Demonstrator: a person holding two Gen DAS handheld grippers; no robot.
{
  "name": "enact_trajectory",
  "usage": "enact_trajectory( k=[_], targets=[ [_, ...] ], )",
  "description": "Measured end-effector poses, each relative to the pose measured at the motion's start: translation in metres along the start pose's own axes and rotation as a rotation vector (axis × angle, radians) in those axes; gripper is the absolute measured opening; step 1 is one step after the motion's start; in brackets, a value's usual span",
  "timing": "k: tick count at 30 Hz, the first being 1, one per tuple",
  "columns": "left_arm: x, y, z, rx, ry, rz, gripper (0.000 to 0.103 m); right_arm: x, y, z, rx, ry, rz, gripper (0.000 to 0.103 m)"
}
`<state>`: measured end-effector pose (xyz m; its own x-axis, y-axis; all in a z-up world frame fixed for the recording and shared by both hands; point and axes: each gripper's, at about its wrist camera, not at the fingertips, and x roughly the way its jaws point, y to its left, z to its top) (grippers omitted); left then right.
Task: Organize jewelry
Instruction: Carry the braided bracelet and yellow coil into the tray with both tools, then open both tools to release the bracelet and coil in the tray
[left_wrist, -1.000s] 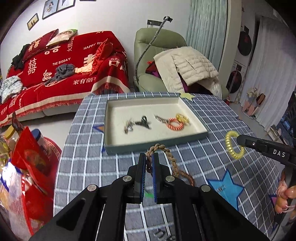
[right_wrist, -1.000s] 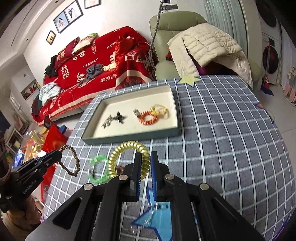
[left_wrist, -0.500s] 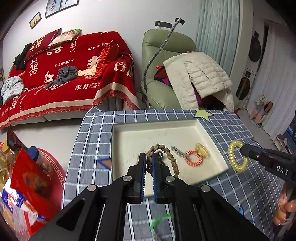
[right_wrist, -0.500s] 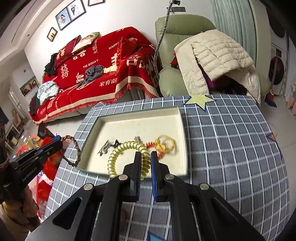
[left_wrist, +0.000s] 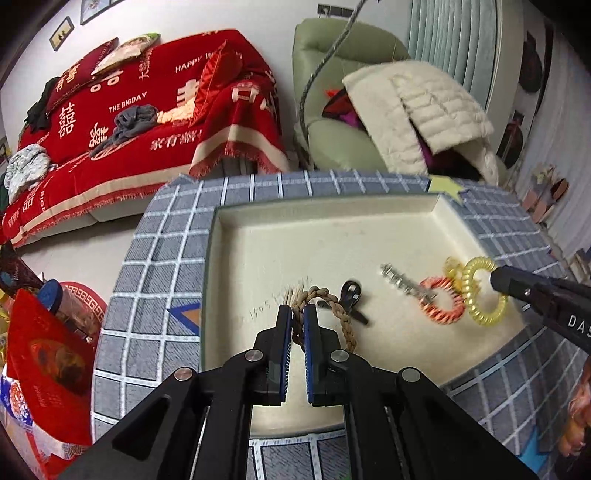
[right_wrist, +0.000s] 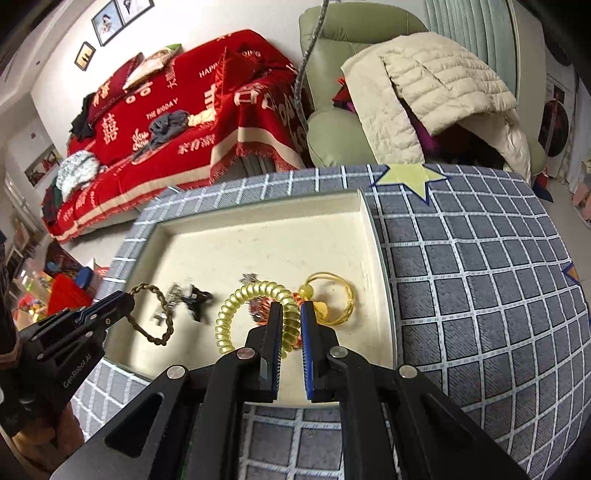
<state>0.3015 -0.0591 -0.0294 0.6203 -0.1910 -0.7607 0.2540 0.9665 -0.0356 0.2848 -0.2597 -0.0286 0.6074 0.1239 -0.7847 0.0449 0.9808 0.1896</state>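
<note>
My left gripper (left_wrist: 297, 311) is shut on a brown braided bracelet (left_wrist: 341, 317) and holds it over the near left part of the cream tray (left_wrist: 280, 236). My right gripper (right_wrist: 291, 308) is shut on a yellow spiral hair tie (right_wrist: 236, 314) over the tray's near right part. In the tray lie a black clip (left_wrist: 351, 295), a silver clip (left_wrist: 402, 282), an orange spiral tie (left_wrist: 441, 304) and a gold ring-like piece (right_wrist: 332, 295). The right gripper with the yellow tie (left_wrist: 484, 291) shows in the left wrist view; the left gripper with the bracelet (right_wrist: 155, 314) shows in the right wrist view.
The tray sits on a round table with a grey checked cloth (right_wrist: 480, 280) bearing star patches (right_wrist: 406, 177). Behind are a red-covered sofa (left_wrist: 129, 122) and a green armchair with a cream jacket (left_wrist: 417, 103). Red bags (left_wrist: 48, 354) stand on the floor at left.
Both grippers have moved forward and down from before the tray to over it, each carrying its piece. The bracelet and yellow tie now hang low above the tray floor.
</note>
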Motion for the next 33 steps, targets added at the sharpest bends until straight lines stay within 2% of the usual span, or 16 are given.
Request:
enact_trajectory(
  k=[7, 12, 19, 20, 22, 23, 24, 33],
  targets=[
    [0.022, -0.004, -0.011, 0.037, 0.039, 0.065, 0.028, 0.025, -0.006, -0.006, 0.003, 0.030, -0.023, 0.010],
    [0.028, -0.012, -0.017, 0.086, 0.035, 0.124, 0.028, 0.034, -0.006, -0.010, -0.009, 0.044, -0.035, 0.011],
    [0.030, -0.014, -0.019, 0.110, 0.036, 0.158, 0.028, 0.037, -0.007, -0.013, 0.002, 0.059, -0.027, 0.012],
    [0.030, -0.014, -0.019, 0.110, 0.036, 0.160, 0.028, 0.037, -0.008, -0.013, 0.004, 0.063, -0.023, 0.014],
    [0.029, -0.014, -0.019, 0.108, 0.037, 0.160, 0.028, 0.037, -0.009, -0.013, 0.009, 0.064, -0.017, 0.031],
    [0.029, -0.014, -0.019, 0.109, 0.038, 0.159, 0.028, 0.035, -0.009, -0.013, 0.009, 0.058, -0.016, 0.050],
    [0.028, -0.016, -0.019, 0.110, 0.039, 0.158, 0.028, 0.033, -0.009, -0.013, 0.010, 0.048, -0.015, 0.061],
    [0.017, -0.019, -0.016, 0.114, 0.012, 0.162, 0.028, 0.007, -0.004, -0.011, 0.012, -0.012, 0.008, 0.061]
  ],
)
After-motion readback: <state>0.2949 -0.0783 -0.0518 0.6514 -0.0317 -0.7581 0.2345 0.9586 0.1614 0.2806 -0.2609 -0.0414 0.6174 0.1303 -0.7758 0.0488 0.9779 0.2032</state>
